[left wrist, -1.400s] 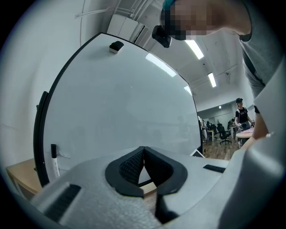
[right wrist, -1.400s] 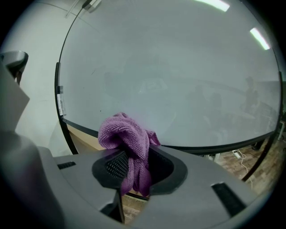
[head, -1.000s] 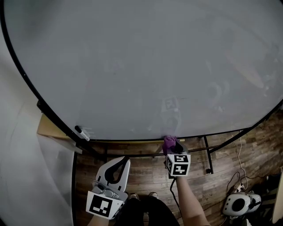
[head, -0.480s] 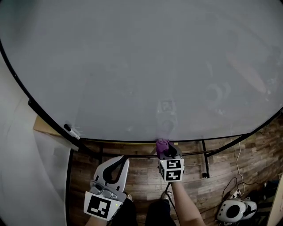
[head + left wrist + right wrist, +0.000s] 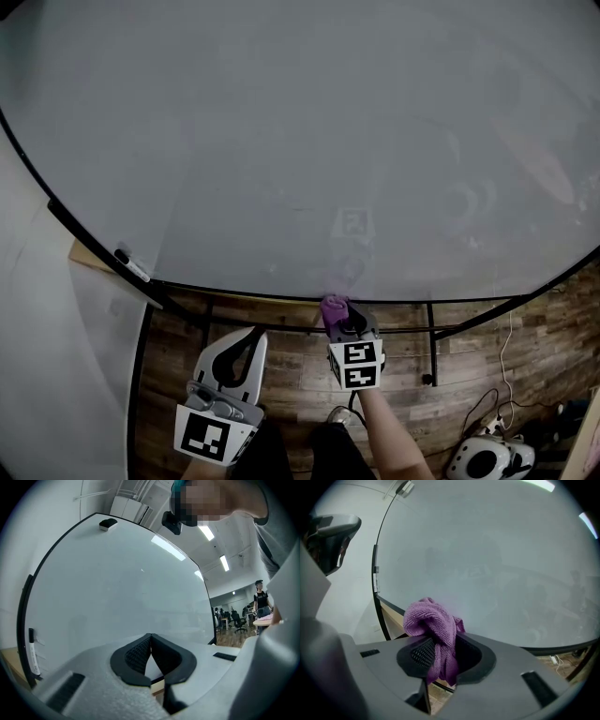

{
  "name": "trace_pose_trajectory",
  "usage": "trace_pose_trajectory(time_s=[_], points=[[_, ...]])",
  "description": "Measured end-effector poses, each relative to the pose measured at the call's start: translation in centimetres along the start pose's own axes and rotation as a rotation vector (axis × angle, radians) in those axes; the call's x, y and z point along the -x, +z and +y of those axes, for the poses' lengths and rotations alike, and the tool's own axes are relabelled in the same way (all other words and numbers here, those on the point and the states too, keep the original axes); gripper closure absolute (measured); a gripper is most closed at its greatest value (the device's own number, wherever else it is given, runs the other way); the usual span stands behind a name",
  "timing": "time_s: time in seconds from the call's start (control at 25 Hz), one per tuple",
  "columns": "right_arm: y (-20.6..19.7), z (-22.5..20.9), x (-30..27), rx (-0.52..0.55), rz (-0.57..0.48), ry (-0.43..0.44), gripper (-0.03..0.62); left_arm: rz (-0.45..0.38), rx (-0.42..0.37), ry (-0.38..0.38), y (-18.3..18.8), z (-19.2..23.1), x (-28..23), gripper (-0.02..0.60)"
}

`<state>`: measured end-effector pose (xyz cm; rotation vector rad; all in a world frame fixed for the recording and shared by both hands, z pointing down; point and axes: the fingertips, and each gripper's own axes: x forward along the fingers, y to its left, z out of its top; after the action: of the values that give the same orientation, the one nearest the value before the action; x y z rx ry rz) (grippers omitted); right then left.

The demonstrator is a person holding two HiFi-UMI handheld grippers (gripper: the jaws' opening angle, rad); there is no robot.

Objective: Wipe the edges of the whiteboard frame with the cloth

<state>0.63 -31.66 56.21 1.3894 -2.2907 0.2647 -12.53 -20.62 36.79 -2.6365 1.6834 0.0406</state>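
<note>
Bunched purple cloth touches the whiteboard's black bottom frame.

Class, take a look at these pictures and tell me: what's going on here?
A person stands at a large whiteboard with a thin black frame, holding a gripper in each hand. The right gripper is shut on a crumpled purple cloth, which it holds at the frame's bottom edge. The left gripper is shut on nothing and hangs back, lower and to the left, off the board.
</note>
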Motion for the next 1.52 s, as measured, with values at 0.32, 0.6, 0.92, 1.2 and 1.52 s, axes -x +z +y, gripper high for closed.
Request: trace_pose_trajectory(time_s=[0.32, 0.6, 0.92, 1.2, 1.52], points=[[-1.1, -5.9, 3.3, -0.012, -0.015, 0.005, 0.491, -0.001, -0.023, -0.013, 0.9, -6.7, -3.2, 0.563], [-2.1, -7.1, 2.5, -0.019, -0.007, -0.013, 0.491, -0.052, -0.041, -0.004, 0.0, -6.0, -4.3, 0.563], [-3.0, -11.0, 3.6, -0.022, -0.002, -0.027, 0.491, -0.082, -0.039, -0.005, 0.3, -9.1, -6.0, 0.563], [-3.8, -13.8, 4.9, -0.027, -0.005, -0.024, 0.491, -0.064, -0.038, 0.014, 0.2, -11.8, -6.7, 0.563], [-4.3, -15.7, 5.6, -0.026, -0.005, -0.020, 0.491, -0.061, -0.050, 0.032, 0.6, -13.7, -6.9, 0.563]])
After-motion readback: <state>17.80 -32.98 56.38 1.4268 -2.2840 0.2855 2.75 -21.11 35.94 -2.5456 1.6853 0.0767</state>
